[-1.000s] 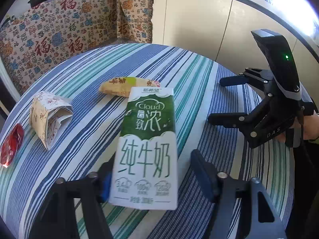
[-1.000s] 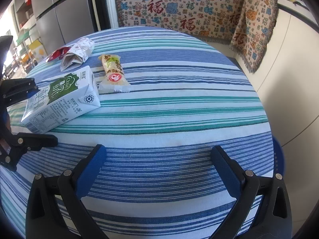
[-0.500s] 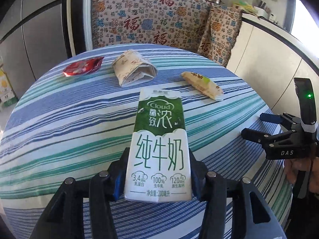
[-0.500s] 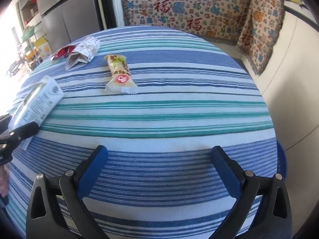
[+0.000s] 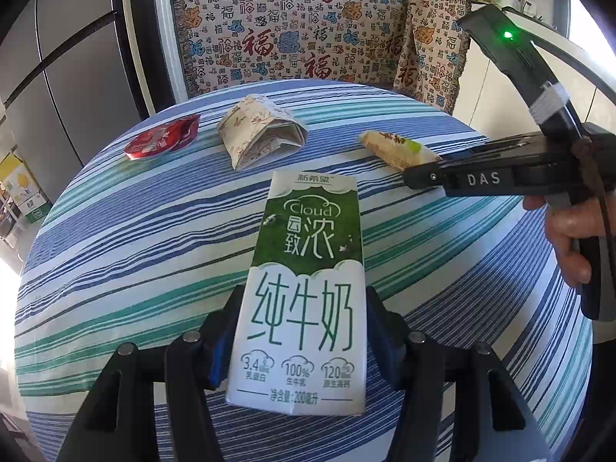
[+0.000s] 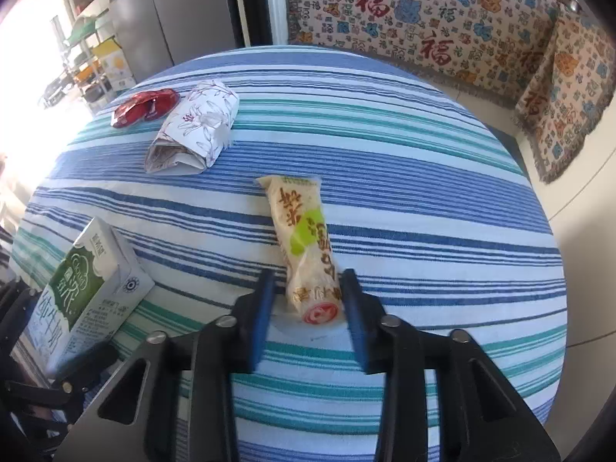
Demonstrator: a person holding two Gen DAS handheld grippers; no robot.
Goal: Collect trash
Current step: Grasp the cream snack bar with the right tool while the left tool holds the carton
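A green and white milk carton [image 5: 308, 254] lies lengthwise between the blue pads of my left gripper [image 5: 300, 300]. The pads rest against its sides while the jaws are opening. In the right wrist view the carton [image 6: 88, 285] is tilted at the table's left edge. My right gripper [image 6: 308, 275] straddles the near end of a cream snack packet [image 6: 304, 231]. Its jaws are closing, with a gap still showing by the left pad. The left wrist view shows the right gripper [image 5: 419, 173] beside that packet [image 5: 396, 148].
The round table [image 5: 115, 231] has a blue, green and white striped cloth. A folded floral paper packet [image 6: 196, 131] and a red wrapper [image 6: 144, 106] lie at its far left. A patterned cloth covers the furniture [image 5: 308, 30] behind. A person's hand [image 5: 569, 238] grips the right tool.
My right gripper has travelled across the table to the snack packet and its jaws have narrowed around it. The left gripper has rolled with the carton, then kept nearly still.
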